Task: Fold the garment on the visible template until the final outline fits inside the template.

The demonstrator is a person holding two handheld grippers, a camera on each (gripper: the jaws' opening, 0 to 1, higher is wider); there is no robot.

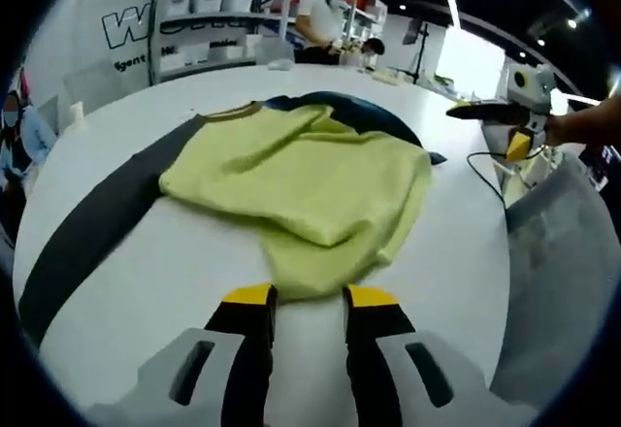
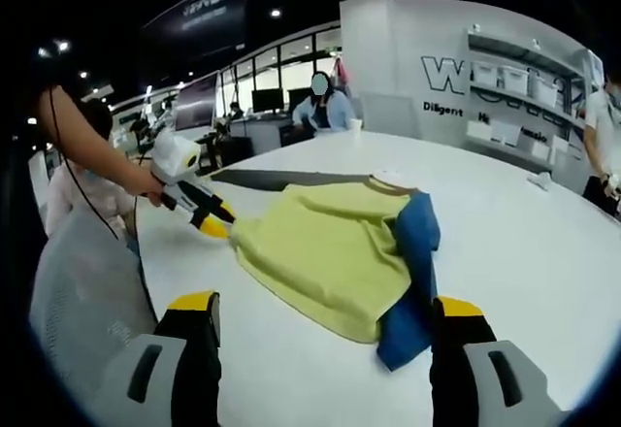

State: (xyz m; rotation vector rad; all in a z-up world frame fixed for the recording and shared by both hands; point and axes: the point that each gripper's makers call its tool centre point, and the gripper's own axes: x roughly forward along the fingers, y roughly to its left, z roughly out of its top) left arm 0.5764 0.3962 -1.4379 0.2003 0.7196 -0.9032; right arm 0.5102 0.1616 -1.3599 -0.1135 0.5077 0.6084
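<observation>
— What sits nearest in the left gripper view?

— The left gripper (image 1: pixel 309 303), its yellow-tipped black jaws a narrow gap apart, tips at the near edge of the yellow-green knit garment (image 1: pixel 306 184); whether they pinch the hem I cannot tell.

— And the garment itself?

— It lies crumpled on the round white table (image 1: pixel 136 281), partly folded, resting across a dark grey band-shaped template (image 1: pixel 97 218) with a blue cloth (image 1: pixel 374 112) showing behind it.

— The right gripper view?

— The right gripper (image 2: pixel 325 315) hangs with its jaws spread wide, holding nothing, above the near edge of the garment (image 2: pixel 325 247). The blue cloth (image 2: pixel 412 272) lies along the garment's right side. The left gripper (image 2: pixel 199 209), held by a person's hand (image 2: pixel 146 186), reaches the garment's left corner.

— Farther back?

— White storage shelves (image 1: pixel 218 19) with bins and a person seated at a desk (image 2: pixel 323 109).
</observation>
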